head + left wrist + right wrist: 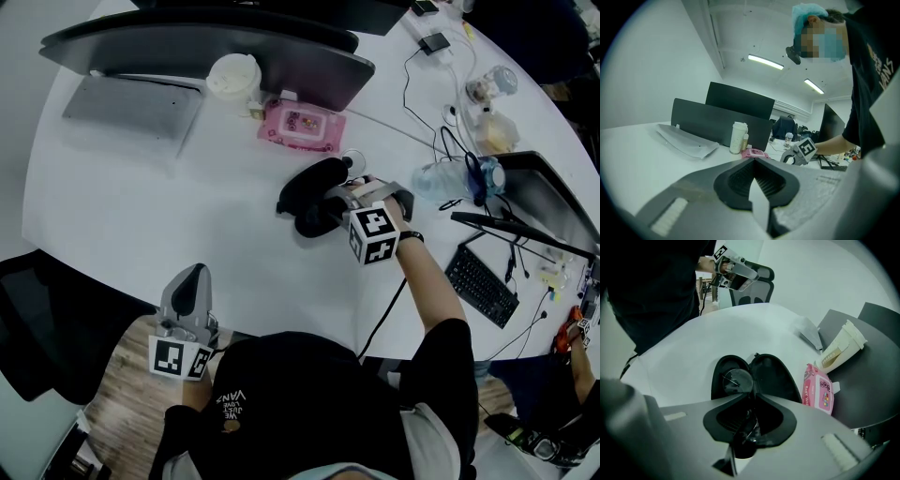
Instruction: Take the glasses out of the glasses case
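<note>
The left gripper (192,279) is held back at the near edge of the table (141,206), jaws pressed together and empty, while the right arm (427,272) reaches toward the table's middle, its right gripper (323,211) clamped on the glasses (737,379).

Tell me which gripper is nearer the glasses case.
Right. The right gripper is over the open glasses case, shut on the glasses; the left gripper hangs well away, off the near edge of the table.
</note>
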A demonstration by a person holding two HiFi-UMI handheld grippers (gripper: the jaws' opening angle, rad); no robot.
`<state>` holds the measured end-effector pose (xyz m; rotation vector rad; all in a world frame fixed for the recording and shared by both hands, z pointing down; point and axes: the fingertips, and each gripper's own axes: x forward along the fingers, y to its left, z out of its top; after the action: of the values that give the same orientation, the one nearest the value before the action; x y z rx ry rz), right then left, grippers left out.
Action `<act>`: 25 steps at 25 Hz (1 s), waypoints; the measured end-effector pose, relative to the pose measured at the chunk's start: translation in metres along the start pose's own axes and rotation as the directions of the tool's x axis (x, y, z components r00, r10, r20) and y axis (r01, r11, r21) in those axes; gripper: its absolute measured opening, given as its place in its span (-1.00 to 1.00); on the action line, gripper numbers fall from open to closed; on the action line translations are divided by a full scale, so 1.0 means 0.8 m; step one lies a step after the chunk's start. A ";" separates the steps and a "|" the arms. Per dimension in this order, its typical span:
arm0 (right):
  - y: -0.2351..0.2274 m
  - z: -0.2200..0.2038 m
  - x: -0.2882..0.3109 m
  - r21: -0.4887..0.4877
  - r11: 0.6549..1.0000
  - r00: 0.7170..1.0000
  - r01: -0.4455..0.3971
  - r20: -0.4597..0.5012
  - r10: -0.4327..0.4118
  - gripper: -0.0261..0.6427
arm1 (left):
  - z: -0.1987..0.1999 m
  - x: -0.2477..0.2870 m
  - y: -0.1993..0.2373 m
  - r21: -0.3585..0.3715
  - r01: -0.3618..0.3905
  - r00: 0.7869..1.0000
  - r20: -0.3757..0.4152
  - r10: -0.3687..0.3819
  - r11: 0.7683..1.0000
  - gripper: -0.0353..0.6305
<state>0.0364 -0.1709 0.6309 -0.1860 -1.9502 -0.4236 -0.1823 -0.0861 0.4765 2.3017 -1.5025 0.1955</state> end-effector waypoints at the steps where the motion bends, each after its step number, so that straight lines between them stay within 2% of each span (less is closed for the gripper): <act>1: 0.000 0.000 0.001 -0.009 1.000 1.000 -0.006 -0.003 0.006 -0.81 | 0.000 0.000 0.001 -0.002 -0.001 1.000 0.000 0.001 1.000 -0.89; 7: 0.007 0.001 0.002 -0.044 0.996 0.997 -0.074 -0.022 0.073 -0.87 | -0.005 0.003 0.005 -0.015 0.001 1.000 -0.004 -0.001 1.000 -0.89; 10: 0.006 0.000 0.001 -0.057 0.995 0.996 -0.082 -0.032 0.081 -0.88 | -0.004 0.006 0.005 -0.019 0.005 1.000 -0.004 -0.005 1.000 -0.89; 15: 0.005 0.000 0.000 -0.061 0.996 0.997 -0.070 -0.036 0.067 -0.90 | -0.004 0.007 0.006 -0.020 0.008 1.000 -0.001 -0.008 1.000 -0.89; 25: -0.006 0.007 -0.021 -0.055 0.998 1.000 0.009 -0.025 -0.011 -0.90 | 0.004 0.004 -0.001 -0.009 0.016 1.000 0.013 -0.016 1.000 -0.89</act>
<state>0.0369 -0.1724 0.6126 -0.2051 -1.9166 -0.4838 -0.1806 -0.0897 0.4748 2.3116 -1.4875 0.1692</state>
